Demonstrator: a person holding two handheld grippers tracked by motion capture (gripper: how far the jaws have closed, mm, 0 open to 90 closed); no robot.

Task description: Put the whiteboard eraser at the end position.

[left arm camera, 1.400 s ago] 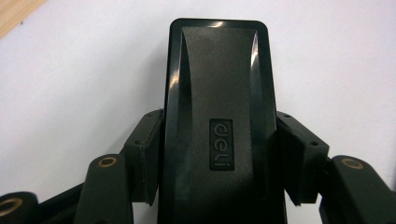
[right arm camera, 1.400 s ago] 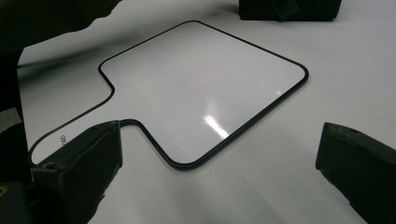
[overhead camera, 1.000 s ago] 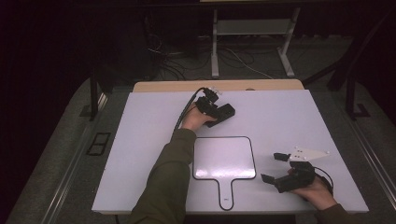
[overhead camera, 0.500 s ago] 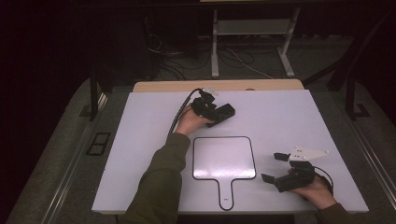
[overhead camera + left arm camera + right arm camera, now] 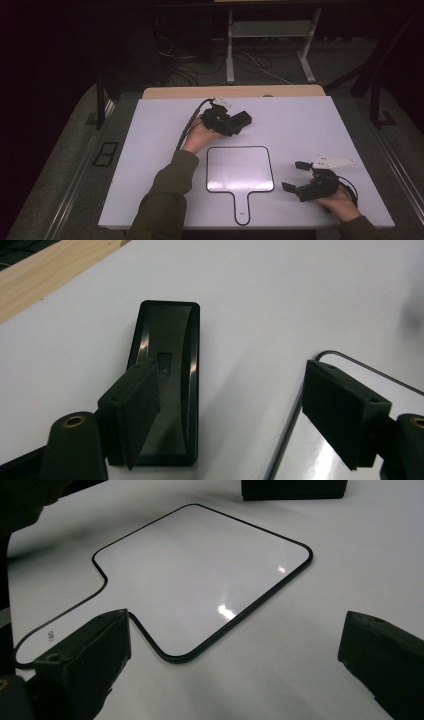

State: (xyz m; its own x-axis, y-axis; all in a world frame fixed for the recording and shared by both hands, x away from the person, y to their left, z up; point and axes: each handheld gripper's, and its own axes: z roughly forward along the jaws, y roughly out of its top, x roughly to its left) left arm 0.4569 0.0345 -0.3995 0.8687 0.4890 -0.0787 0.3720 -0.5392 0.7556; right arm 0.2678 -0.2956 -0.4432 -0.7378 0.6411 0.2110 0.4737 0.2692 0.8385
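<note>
Left gripper (image 5: 231, 124) sits just beyond the far left corner of the paddle-shaped white writing board with a thin black rim and short handle (image 5: 240, 169). Its jaws are spread wide and pinch nothing. In the left gripper view one jaw hangs over the near end of the flat, glossy black rectangular block (image 5: 167, 340), while the other hangs over the board's corner rim, so the block is not between them.

Against the pictures from a second ago little has moved: the left hand has drawn back a touch towards the person, and the block lies flat on the white table (image 5: 310, 125) at the same spot beyond the board's far edge. I judge the grasp to be in its lining-up stage; the gripper would need to shift sideways to bring both jaws astride the block before closing.

Right gripper (image 5: 296, 176) rests just off the board's right edge, jaws likewise spread and unladen, where it was a second ago.

No container stands on the table; the board's face is blank and bears nothing.
</note>
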